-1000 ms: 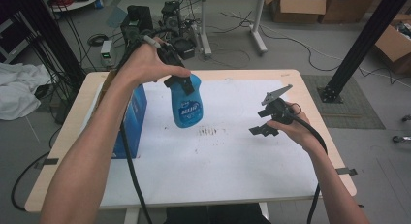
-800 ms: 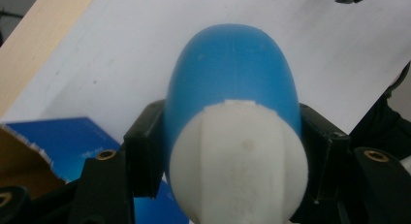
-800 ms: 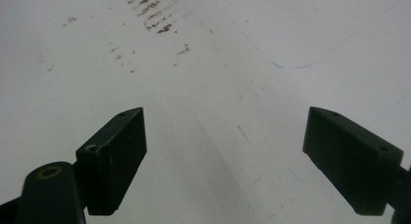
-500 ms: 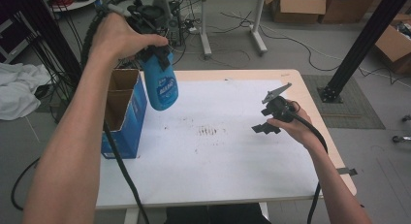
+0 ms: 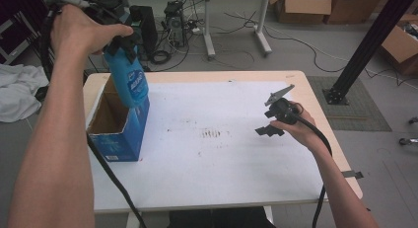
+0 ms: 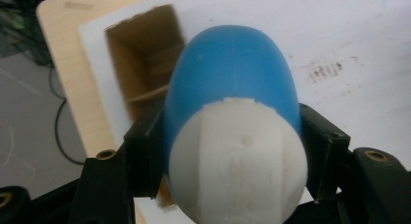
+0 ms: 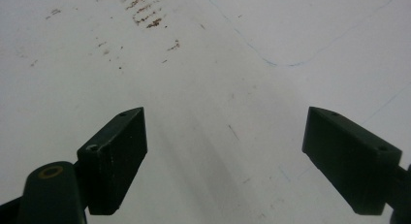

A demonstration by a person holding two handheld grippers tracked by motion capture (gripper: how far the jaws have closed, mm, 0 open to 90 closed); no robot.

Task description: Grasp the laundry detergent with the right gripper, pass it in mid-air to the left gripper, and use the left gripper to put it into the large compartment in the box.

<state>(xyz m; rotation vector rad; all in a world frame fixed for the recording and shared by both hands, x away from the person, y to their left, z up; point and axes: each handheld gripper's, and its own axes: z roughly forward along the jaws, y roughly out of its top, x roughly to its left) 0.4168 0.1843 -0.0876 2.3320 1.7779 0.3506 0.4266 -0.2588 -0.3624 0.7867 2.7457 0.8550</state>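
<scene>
Nearest the person, the right gripper (image 5: 274,120) is held low over the white surface of the bench (image 5: 222,178), on its right side. Its jaws stand wide apart with nothing between them; the right gripper view shows bare white surface and a patch of brown marks (image 7: 145,10) beyond.

Farther out, at the left side of the bench, an open-topped blue carton (image 5: 121,127) stands upright, its brown interior exposed.

Farthest, the left gripper (image 5: 125,40) is raised above the carton's far end. Its jaws are clamped on the neck end of a blue bottle (image 5: 129,80), gripping at the white cap (image 6: 237,161). The bottle hangs base-down, its long axis near vertical with a slight tilt, and its base sits over the carton opening (image 6: 145,64), close to the right-hand wall.

Governing relation: the carton mouth lies directly below the bottle, along the bottle's own long axis. Judged from this, the coming move is a straight descent, with a small shift toward the centre of the opening to clear the wall. The left hand alone is placed for it; the right is well apart.
</scene>
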